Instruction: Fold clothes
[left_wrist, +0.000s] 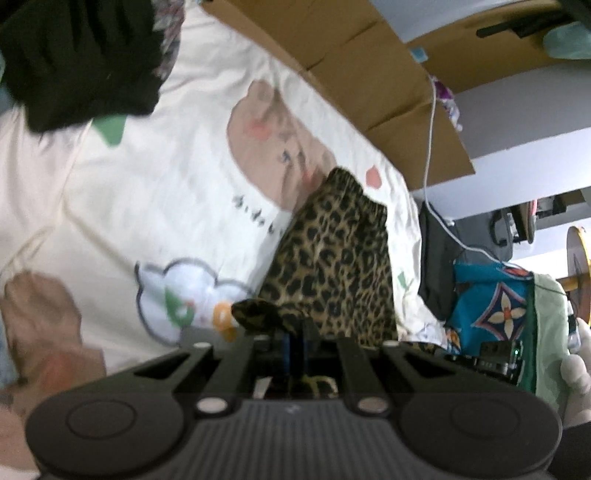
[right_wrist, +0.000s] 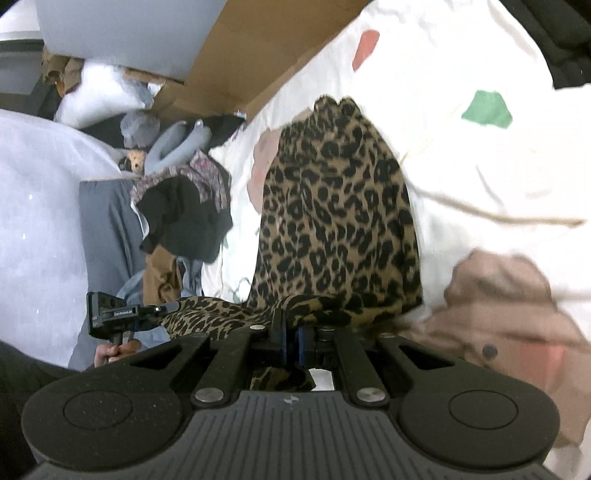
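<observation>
On cream cartoon-print bedsheet (left_wrist: 122, 206) lies tan-and-black leopard-print fabric garment (left_wrist: 332, 258), stretching away from both tongs. Left gripper (left_wrist: 297, 341) clamps a bunched near corner of it; right gripper (right_wrist: 291, 341) pinches the near edge too. Brown cardboard box (left_wrist: 369, 66) sits far behind, black cloth (left_wrist: 81, 62) far left.

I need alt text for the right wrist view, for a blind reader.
The right gripper is shut on a leopard-print garment that stretches across a cream cartoon-print bedsheet. At left, the other gripper clamps the same garment, beside a clothes pile.
</observation>
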